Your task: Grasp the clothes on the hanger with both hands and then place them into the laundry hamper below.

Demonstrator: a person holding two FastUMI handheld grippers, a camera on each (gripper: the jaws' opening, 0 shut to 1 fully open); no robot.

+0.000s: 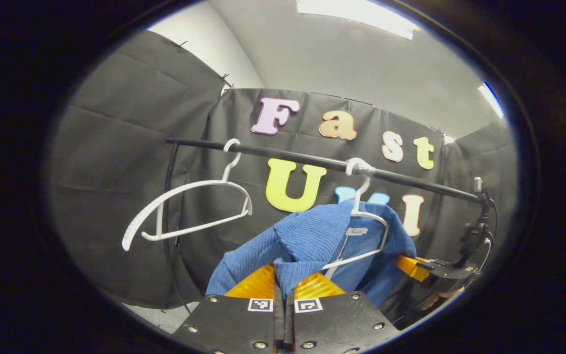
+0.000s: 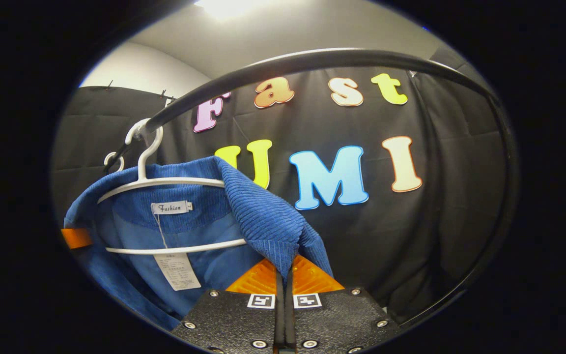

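Blue knit garment (image 1: 312, 236) on white hanger (image 1: 366, 216); left gripper (image 1: 283, 287) and right gripper (image 2: 284, 278) fingers both pinched on fabric; grasp step done; next: lift clear of hanger, lower to hamper.

The left claw (image 1: 284, 287) points forward and upward, its two fingers drawn together with a fold of blue cloth pinched between them. The right claw (image 2: 284, 275) is raised the same way, fingers closed on another fold of that cloth. In the left gripper view the right claw (image 1: 413, 265) also appears farther off at lower right, with part of a hand (image 1: 438, 297) beneath it.
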